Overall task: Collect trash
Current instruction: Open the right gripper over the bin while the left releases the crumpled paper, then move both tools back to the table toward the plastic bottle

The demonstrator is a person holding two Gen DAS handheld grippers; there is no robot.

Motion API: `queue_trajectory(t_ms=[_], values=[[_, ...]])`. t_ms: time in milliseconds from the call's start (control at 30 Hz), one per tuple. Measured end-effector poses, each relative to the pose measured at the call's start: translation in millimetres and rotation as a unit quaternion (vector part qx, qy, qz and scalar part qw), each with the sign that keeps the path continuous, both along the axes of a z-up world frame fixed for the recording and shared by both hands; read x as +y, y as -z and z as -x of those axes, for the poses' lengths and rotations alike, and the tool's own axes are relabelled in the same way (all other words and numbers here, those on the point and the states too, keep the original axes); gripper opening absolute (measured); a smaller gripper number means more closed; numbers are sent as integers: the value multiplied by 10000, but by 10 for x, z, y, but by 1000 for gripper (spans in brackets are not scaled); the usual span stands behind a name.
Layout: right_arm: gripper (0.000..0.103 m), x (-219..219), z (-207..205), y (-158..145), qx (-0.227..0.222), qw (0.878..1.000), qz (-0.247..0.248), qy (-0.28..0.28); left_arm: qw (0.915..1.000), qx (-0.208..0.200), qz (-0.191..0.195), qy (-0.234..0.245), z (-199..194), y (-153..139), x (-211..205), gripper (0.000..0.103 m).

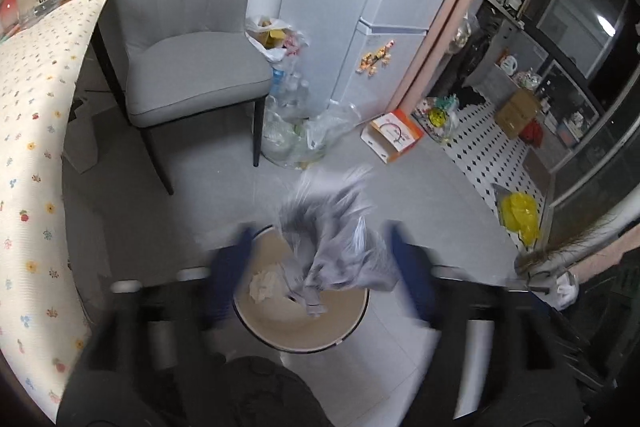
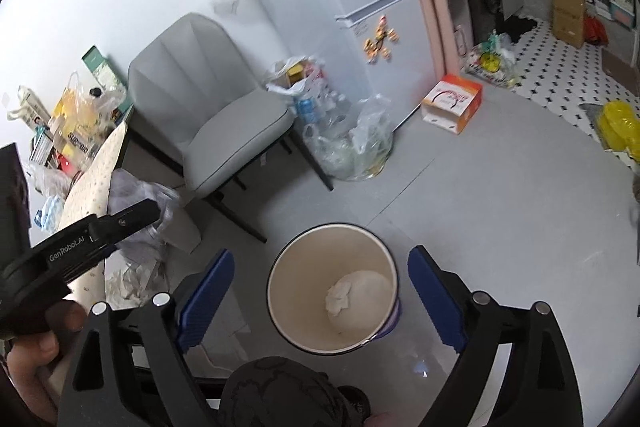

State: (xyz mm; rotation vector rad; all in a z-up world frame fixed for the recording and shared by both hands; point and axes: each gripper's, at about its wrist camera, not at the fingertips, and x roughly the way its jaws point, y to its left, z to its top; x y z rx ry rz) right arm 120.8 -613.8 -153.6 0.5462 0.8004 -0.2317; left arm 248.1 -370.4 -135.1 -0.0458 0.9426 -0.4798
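A round cream bin [image 2: 280, 291] stands on the grey floor with a white crumpled wad [image 2: 344, 297] inside. In the left wrist view the bin [image 1: 352, 323] sits below my left gripper [image 1: 320, 259], whose blue fingers [image 1: 230, 267] are spread wide. A blurred grey plastic bag [image 1: 340, 235] hangs between them over the bin mouth, touching neither finger that I can see. My right gripper [image 2: 320, 291] is open and empty, its fingers either side of the bin from above. The left gripper's black body [image 2: 80, 243] shows at the left of the right wrist view.
A grey chair [image 1: 188, 39] stands by the flowered tabletop [image 1: 36, 131]. Clear bags of bottles [image 1: 296, 131], an orange box [image 1: 396, 135] and a yellow bag [image 1: 520, 215] lie on the floor near the white fridge [image 1: 360, 7]. Crumpled plastic [image 2: 136, 219] lies beside the table.
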Motion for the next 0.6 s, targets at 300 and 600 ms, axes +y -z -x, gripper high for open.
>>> queue_trajectory(t_ms=[300, 600], values=[[96, 184, 23, -246, -239, 9996, 168, -31, 9966, -504, 416, -503, 174, -502, 435, 97], [95, 892, -69, -568, -184, 9962, 746, -405, 9813, -1197, 94, -1505, 482, -971, 1217, 97]])
